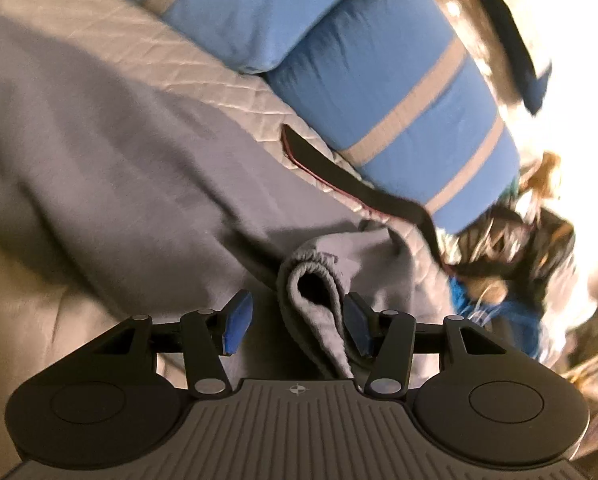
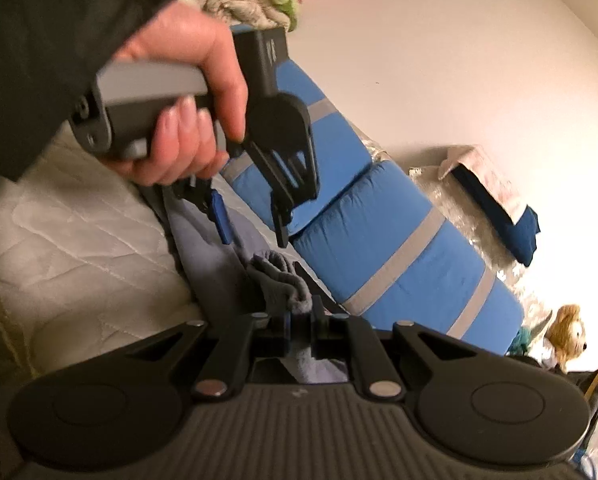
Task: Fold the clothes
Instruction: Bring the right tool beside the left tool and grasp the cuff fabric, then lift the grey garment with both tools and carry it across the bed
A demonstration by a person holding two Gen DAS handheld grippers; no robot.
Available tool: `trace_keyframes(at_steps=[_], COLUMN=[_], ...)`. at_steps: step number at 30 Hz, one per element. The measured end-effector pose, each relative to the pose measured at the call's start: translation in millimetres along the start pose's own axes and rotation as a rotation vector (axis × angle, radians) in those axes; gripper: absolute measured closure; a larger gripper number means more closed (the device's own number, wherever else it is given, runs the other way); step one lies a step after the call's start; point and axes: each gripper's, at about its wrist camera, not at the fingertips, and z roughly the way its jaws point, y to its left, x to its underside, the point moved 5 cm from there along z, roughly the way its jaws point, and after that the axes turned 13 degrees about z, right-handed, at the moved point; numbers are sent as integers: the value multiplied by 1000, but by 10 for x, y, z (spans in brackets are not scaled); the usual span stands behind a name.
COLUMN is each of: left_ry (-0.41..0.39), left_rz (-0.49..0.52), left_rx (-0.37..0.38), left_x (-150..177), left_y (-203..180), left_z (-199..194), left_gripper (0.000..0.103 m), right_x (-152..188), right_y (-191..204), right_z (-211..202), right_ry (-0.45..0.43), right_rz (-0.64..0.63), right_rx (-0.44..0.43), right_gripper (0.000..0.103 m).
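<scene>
Grey fleece garment (image 1: 139,184) with elastic ribbed cuff, spread crumpled over white quilted mattress (image 1: 171,64) beside blue pillows. Cuff end stands doubled into loop, lighter lining showing. In right wrist view bunched cuff (image 2: 277,276) lifted.

Garment (image 1: 139,168) on quilted bed cover (image 1: 147,52); pillows (image 1: 399,80) behind; plush toy (image 2: 567,332) right of pillows.
</scene>
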Motion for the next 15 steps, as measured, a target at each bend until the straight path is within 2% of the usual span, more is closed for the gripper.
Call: trace_keyframes(at_steps=[6, 13, 15], left_ry=[51, 87, 79], left_rz=[276, 503, 602], left_rx=[-130, -170, -193], left_x=[-84, -95, -113], left_y=[-230, -442, -531], left_z=[146, 309, 333], left_gripper=[55, 55, 55], right_x=[37, 40, 46], right_y=[-116, -191, -198], right_z=[-105, -120, -130], right_ry=[-2, -5, -6], right_rz=[66, 103, 105], right_rx=[-9, -23, -27], right_gripper=[94, 94, 94])
